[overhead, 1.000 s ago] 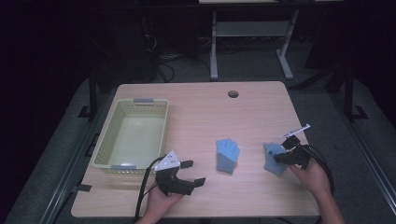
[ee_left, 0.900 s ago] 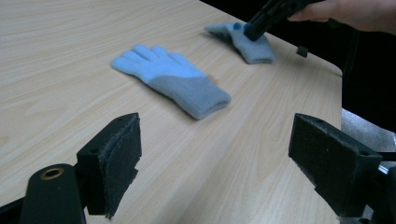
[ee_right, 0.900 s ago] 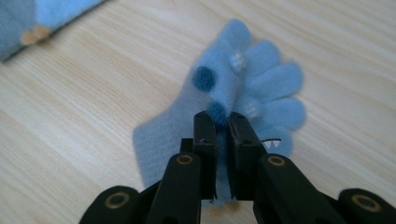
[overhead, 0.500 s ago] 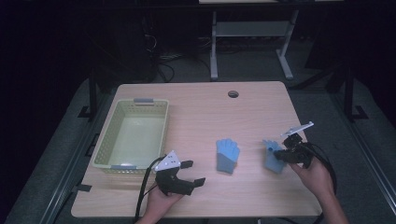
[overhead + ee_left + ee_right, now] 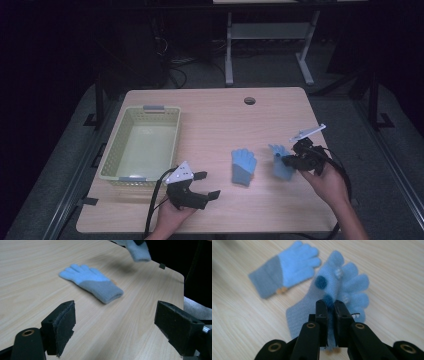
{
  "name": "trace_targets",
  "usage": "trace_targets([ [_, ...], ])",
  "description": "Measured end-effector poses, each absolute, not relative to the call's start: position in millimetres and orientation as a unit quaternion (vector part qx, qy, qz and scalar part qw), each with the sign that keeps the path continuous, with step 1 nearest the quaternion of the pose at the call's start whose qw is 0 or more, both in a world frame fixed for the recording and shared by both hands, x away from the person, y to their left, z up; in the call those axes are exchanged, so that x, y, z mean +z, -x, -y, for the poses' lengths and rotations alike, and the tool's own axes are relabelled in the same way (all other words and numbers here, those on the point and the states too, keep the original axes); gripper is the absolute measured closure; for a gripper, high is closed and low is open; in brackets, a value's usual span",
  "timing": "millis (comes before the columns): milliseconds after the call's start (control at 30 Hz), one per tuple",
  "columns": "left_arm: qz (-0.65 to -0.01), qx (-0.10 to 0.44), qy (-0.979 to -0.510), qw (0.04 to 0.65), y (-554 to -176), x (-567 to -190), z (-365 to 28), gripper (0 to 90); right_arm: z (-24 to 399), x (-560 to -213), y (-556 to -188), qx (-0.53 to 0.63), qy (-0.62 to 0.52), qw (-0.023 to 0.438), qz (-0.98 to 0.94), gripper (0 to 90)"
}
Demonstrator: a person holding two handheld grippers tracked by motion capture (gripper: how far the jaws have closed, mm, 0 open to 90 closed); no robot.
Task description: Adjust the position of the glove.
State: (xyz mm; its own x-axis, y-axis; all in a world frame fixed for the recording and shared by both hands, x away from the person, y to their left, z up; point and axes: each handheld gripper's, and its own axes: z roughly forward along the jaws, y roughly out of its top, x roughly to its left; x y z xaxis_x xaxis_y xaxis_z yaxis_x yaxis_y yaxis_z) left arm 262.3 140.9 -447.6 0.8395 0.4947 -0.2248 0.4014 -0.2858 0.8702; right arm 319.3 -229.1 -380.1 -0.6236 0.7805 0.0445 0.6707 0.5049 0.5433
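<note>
Starting at the left: the pale green basket (image 5: 142,146) sits on the left side of the worktop (image 5: 215,110) with nothing in it as far as I can see. Just in front of its near corner is my left hand-held gripper (image 5: 204,186), jaws spread wide and holding nothing, hovering low over the wood. In its own view it's aimed at the flat glove (image 5: 92,282), which lies palm-down and alone near the middle of the worktop.

Over on the right, my right hand-held gripper (image 5: 283,159) is pinched tight on the spotted glove (image 5: 338,288), lifted off the surface (its cuff end dangles in the top of the left gripper view).

What worries me: the jaws have only a thin fold of knit between them, somewhere around the palm, not the cuff. Fleece like that is slippery and stretchy, so a quick swing toward the basket could let it slide out and drop short. The route to the basket also passes right over the flat glove and my left hand-held gripper, so the hanging fingers could snag or drag the other one out of place. And if I go for the flat glove with jaws this wide, I may just push it along the wood instead of catching any fabric.
</note>
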Motion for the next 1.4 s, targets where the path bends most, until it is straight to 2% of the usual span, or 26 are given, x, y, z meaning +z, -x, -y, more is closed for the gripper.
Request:
trace_targets([
  [633, -0.281, 0.040, -0.800, 0.529, -262.3, -447.5, -140.2, 16.7, 169.0, -374.2, -333.7, 0.271, -0.380, 0.078, -0.881, 83.1],
  [1400, -0.284, 0.035, -0.799, 0.530, -263.4, -448.9, -141.7, 16.8, 128.1, -402.7, -349.8, 0.254, -0.378, 0.031, -0.890, 81.7],
])
